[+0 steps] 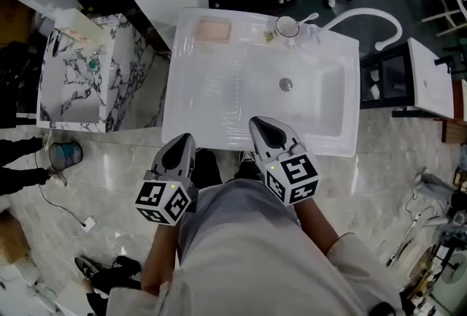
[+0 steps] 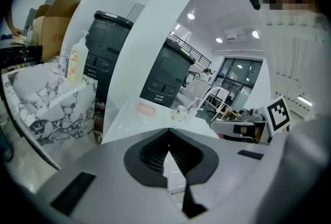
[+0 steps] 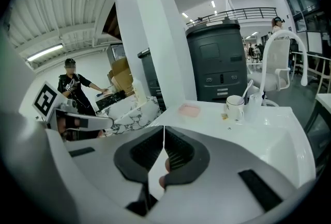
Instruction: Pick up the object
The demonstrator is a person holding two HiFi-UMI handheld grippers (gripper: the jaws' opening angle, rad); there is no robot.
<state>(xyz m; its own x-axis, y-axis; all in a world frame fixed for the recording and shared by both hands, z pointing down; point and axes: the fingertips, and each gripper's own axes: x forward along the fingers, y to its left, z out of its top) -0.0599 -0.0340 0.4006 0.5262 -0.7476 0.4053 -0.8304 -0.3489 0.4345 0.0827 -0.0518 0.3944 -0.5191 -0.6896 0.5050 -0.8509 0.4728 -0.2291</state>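
Right tool [image 3: 164, 132] jaws together; cup [image 3: 234, 107], pink pad [image 3: 189, 109] beyond on sink [image 3: 269, 130].

Grey left gripper [image 1: 184, 141], grey right gripper [image 1: 257, 122], 2 black-and-white marker cubes [image 1: 163, 201], white top [image 1: 241, 256]

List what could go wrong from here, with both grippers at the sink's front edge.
1. The left gripper and right gripper both have their jaws shut; reaching in like that would likely shove an object.
2. The cup stands close by the faucet; a wide approach may tip it.
3. The pink pad lies flat and low; the jaws may skid off it.
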